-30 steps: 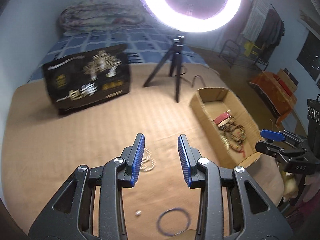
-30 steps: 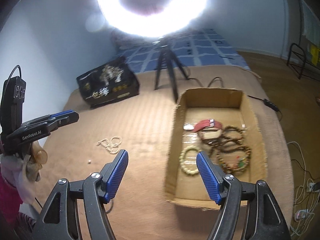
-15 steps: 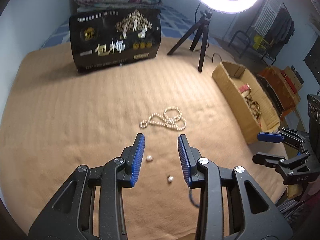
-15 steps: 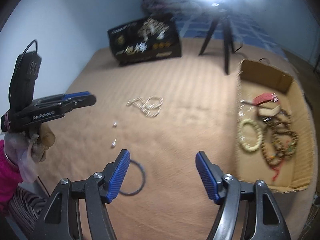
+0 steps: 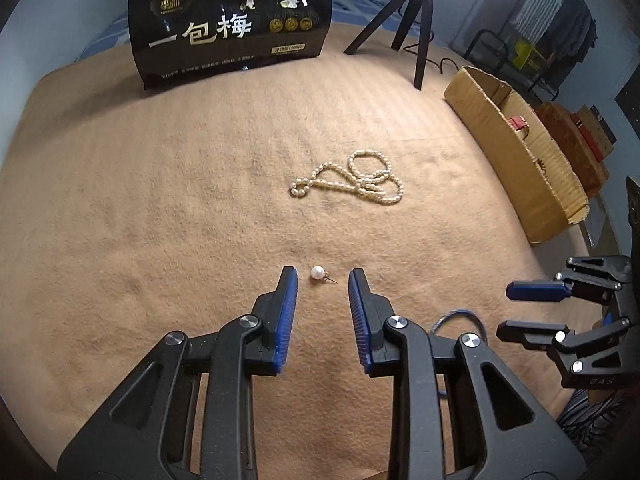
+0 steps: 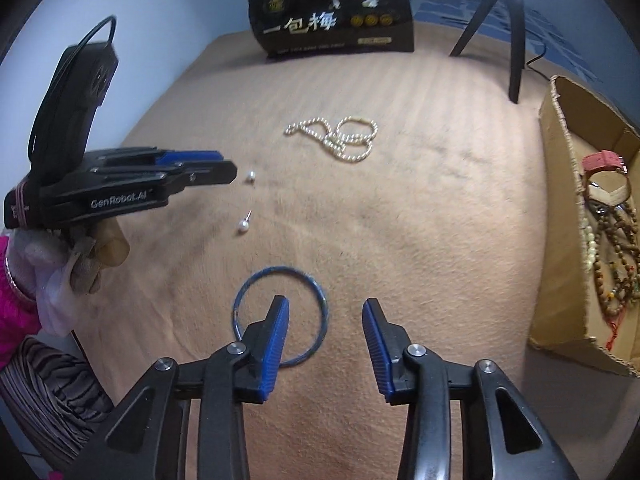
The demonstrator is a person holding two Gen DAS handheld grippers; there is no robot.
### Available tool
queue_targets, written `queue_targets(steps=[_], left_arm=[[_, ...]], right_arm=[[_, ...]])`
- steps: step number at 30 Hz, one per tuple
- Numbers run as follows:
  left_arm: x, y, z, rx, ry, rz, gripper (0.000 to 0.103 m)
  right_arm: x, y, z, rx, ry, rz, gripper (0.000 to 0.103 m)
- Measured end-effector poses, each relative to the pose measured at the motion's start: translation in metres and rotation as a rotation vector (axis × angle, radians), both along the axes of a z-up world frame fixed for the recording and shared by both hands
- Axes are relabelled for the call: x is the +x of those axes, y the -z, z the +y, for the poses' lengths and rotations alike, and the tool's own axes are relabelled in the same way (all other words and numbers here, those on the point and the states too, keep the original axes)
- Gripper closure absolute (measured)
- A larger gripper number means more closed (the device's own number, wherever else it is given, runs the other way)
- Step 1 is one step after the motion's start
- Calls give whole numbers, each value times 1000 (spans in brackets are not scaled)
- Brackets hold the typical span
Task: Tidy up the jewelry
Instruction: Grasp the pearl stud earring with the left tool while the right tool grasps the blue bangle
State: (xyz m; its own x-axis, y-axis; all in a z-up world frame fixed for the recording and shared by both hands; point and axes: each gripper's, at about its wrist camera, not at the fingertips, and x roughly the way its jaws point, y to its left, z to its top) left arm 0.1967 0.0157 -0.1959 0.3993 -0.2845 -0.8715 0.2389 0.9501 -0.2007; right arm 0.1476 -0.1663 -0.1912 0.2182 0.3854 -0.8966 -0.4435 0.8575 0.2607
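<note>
While both claws are held open, nothing is gripped.
A pearl earring (image 5: 317, 272) is framed just ahead of the left gripper (image 5: 322, 280)'s 2 spread fingertips; a blue bangle (image 6: 280, 316) is straddled by the right gripper (image 6: 326, 310)'s left finger.

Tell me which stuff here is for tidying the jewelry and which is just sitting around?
For the job: pearl necklace; two pearl earrings, one between the open left gripper fingers, another nearby; blue bangle under the open right gripper; cardboard box holding bracelets.

Just sitting around: black bag, tripod, brown blanket.
</note>
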Motion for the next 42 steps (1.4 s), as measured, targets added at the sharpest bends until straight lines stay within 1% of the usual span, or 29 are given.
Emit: queue_targets(steps=[2,4,9,11,15,16,19,22,26,27,29,33,42], left_arm=[[3,4,0,5,1,2,78],[6,9,-1,13,3,9,82],[10,20,-5,33,17,22,83],[11,22,-9,43,31,23,88],[11,26,-14,61,46,24,89],[11,26,-14,61,48,25,92],[11,27,-16,71,58,22,93],[11,28,-16,75,58,22,95],[11,29,-15,70,57,22,96],[11,29,-15,71,57,20,96],[11,29,-15,74,59,20,96],[11,25,-13,73,54,15,96],[7,5,-2,43,10,-21,97]], right_arm=[[-2,2,2,-6,-9,3,67],[-3,5,4,-14,-18,6,68],[-1,9,5,-20,-20,12,70],[0,11,7,-23,-22,13,71],[2,17,14,-33,-35,18,74],[1,18,15,-37,-39,18,74],[0,21,22,-45,-54,20,77],[-1,25,29,-73,-68,9,79],[-3,28,33,-98,-62,-6,89],[-3,28,33,-100,-58,-8,95],[-2,27,34,-97,-52,-7,101],[0,23,29,-89,-44,-23,102],[-5,-5,20,-105,-24,-137,102]])
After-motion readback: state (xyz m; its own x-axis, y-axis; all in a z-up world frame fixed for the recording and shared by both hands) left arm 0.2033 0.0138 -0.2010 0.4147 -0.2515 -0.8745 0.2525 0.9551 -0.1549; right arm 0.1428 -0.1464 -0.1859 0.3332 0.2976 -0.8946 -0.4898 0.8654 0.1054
